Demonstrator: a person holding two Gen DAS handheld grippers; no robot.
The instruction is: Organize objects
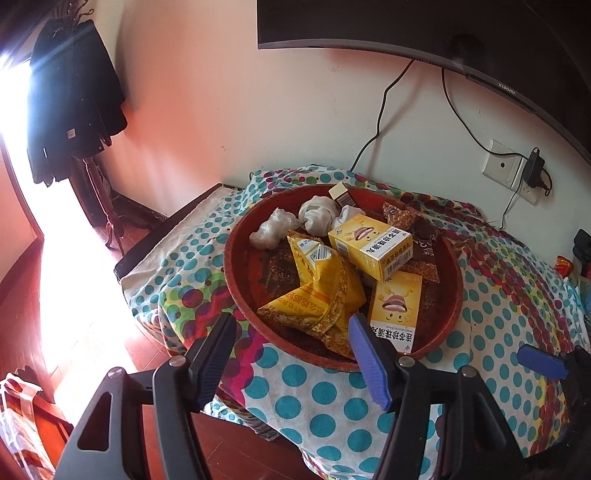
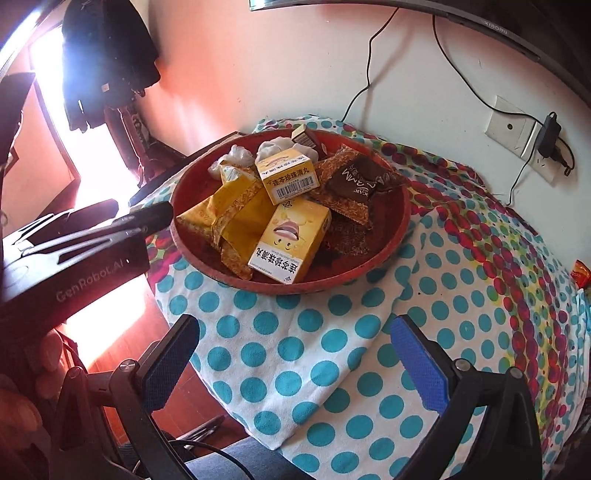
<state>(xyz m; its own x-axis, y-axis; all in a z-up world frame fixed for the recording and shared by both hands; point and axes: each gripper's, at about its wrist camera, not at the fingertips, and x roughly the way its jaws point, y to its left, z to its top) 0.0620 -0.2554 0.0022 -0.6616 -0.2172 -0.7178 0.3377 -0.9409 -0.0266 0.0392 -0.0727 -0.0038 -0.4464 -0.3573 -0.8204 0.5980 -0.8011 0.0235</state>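
A round red tray (image 1: 236,280) (image 2: 400,236) sits on a table under a dotted cloth (image 1: 314,398) (image 2: 332,350). In it lie two yellow medicine boxes (image 1: 369,243) (image 2: 288,177), the second nearer the front (image 1: 397,310) (image 2: 291,240), a yellow snack bag (image 1: 317,291) (image 2: 225,210), brown snack packets (image 1: 424,254) (image 2: 354,184), white wrapped bundles (image 1: 317,214) (image 2: 236,155) and a small box (image 1: 341,194) (image 2: 304,136) at the back. My left gripper (image 1: 295,365) is open and empty at the tray's near rim. My right gripper (image 2: 291,369) is open and empty above the cloth, short of the tray.
A TV (image 1: 443,33) hangs on the wall above, with cables and a wall socket with a charger (image 1: 532,166) (image 2: 550,136). A dark coat (image 1: 70,110) (image 2: 107,55) hangs on a stand at the left. An orange wrapper (image 1: 563,264) (image 2: 581,271) lies at the table's right edge.
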